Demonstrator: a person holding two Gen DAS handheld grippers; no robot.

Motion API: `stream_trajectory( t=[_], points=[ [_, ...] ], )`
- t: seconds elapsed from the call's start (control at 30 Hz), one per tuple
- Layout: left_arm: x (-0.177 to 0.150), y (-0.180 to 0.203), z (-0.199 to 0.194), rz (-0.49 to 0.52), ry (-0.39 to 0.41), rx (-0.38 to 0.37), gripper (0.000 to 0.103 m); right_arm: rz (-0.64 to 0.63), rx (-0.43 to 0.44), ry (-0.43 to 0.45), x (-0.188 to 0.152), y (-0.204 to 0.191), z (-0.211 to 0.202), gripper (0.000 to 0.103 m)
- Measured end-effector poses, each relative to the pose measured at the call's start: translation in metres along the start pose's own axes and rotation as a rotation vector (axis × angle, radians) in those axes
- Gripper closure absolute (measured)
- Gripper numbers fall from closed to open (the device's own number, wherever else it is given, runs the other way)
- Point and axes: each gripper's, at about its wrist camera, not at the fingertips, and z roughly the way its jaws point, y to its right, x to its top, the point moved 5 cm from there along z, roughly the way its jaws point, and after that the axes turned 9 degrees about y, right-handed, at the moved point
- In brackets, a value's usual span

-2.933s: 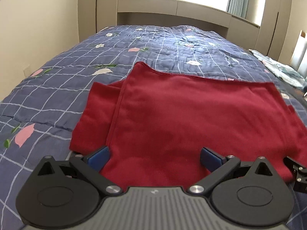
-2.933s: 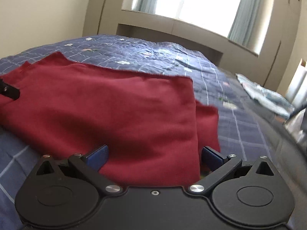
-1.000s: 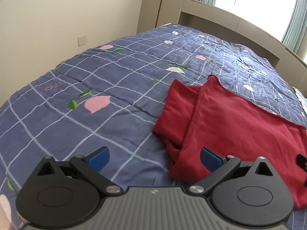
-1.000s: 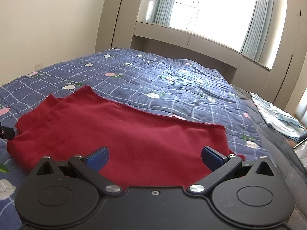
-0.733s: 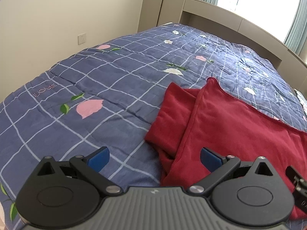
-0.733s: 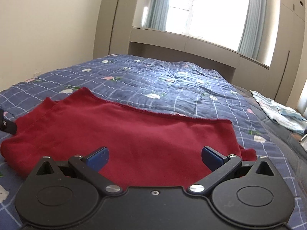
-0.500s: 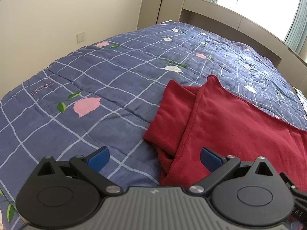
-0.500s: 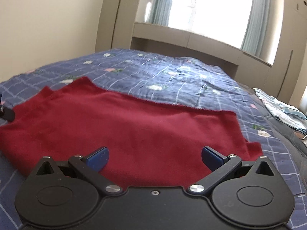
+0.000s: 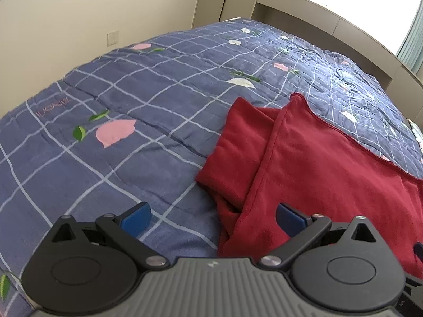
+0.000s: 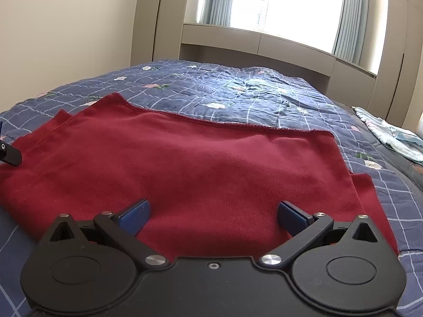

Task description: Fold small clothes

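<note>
A dark red garment (image 9: 312,169) lies folded flat on the blue checked bedspread (image 9: 132,100); a sleeve (image 9: 238,142) sticks out from under its left edge. My left gripper (image 9: 212,218) is open just above the near left corner of the garment, its right finger over the cloth and its left finger over the bedspread. In the right wrist view the red garment (image 10: 201,163) fills the middle, and my right gripper (image 10: 212,215) is open over its near edge, holding nothing. A black part of the left gripper (image 10: 9,154) shows at the left edge.
A pale blue patterned cloth (image 10: 391,137) lies at the bed's far right edge. A beige wall (image 9: 79,21) runs along the left of the bed. A headboard shelf (image 10: 264,45) and window with curtains stand beyond the bed.
My left gripper has swung left, from over the garment's middle to its left edge and sleeve. My right gripper has drawn back and centred on the near edge. Both stay open.
</note>
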Motion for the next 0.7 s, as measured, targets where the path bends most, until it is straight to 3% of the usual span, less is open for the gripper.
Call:
stream_trajectory(
  t=[0.27, 0.43, 0.5, 0.7],
  points=[
    [-0.008, 0.001, 0.004, 0.058, 0.023, 0.019, 0.0, 0.008, 0.0, 0.001, -0.001, 0.001, 0.0, 0.001],
    [-0.009, 0.003, 0.002, 0.04, 0.021, 0.025, 0.001, 0.019, 0.006, 0.001, -0.002, 0.002, 0.0, 0.001],
    [-0.009, 0.004, 0.0, 0.024, 0.014, 0.013, 0.004, 0.023, 0.008, 0.001, -0.002, 0.003, 0.0, 0.001],
    [-0.007, 0.005, -0.009, -0.007, 0.013, 0.01, 0.03, 0.023, 0.009, 0.001, -0.002, 0.003, 0.001, 0.001]
  ],
)
